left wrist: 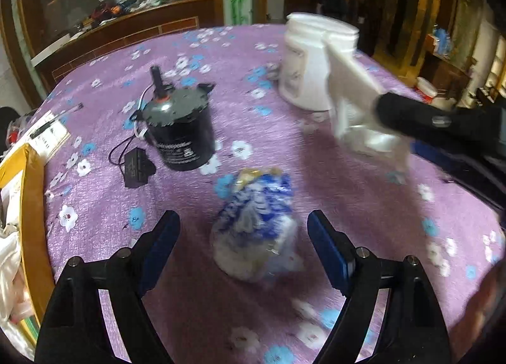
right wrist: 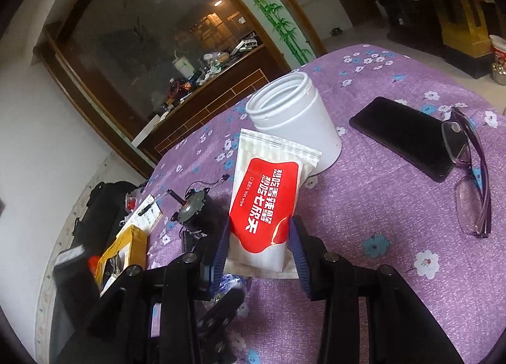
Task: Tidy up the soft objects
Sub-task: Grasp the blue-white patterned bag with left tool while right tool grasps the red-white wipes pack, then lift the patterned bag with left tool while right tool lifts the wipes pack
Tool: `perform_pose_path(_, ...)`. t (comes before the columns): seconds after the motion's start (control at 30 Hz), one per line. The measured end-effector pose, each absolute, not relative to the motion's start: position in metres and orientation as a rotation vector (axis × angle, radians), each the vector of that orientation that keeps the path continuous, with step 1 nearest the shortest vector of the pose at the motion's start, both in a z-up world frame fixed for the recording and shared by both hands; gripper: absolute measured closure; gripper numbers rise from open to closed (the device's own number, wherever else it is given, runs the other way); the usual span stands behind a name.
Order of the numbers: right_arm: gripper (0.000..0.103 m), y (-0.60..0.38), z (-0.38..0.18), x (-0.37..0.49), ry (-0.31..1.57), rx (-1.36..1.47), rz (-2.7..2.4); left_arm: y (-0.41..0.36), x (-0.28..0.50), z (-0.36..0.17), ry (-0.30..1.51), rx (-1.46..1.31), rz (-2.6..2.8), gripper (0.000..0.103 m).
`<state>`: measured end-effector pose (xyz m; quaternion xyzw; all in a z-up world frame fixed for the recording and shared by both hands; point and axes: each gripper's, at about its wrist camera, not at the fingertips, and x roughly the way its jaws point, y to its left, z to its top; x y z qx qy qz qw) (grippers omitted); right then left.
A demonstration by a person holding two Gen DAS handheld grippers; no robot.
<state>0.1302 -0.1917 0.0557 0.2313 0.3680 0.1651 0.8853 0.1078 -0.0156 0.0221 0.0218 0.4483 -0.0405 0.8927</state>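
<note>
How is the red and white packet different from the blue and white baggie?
The wet wipe packet is flat, red and white, held up by the right gripper. The blue-and-white bag is lumpy, crinkled, lying on the tablecloth between the open left gripper fingers. Both look soft.

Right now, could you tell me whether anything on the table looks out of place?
Yes: a black electric motor with loose wires stands on the purple floral tablecloth, hard hardware beside the crumpled blue-and-white soft packet.

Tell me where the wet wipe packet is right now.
The wet wipe packet is pinched in the right gripper, held above the purple tablecloth just in front of the open white jar.
</note>
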Motion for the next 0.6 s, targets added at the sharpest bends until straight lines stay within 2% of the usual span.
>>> perform_pose_path(0.03, 0.064, -0.190, 0.056, 0.130, 0.767, 0.475, 0.346, -0.015, 0.109, 0.017, 0.947, 0.044, -0.090, 0.042)
perform_pose_path(0.07, 0.064, -0.189, 0.056, 0.129, 0.768, 0.471, 0.347, -0.015, 0.108, 0.013, 0.956, 0.039, -0.100, 0.053)
perform_pose_path(0.33, 0.063, -0.175, 0.056, 0.129, 0.788, 0.415, 0.380, 0.005, 0.056, 0.029, 0.835, 0.062, -0.063, 0.053)
perform_pose_path(0.6, 0.063, -0.099, 0.031, 0.119, 0.946, 0.083, 0.461, 0.037, 0.040, 0.032, 0.777, 0.020, 0.062, 0.053)
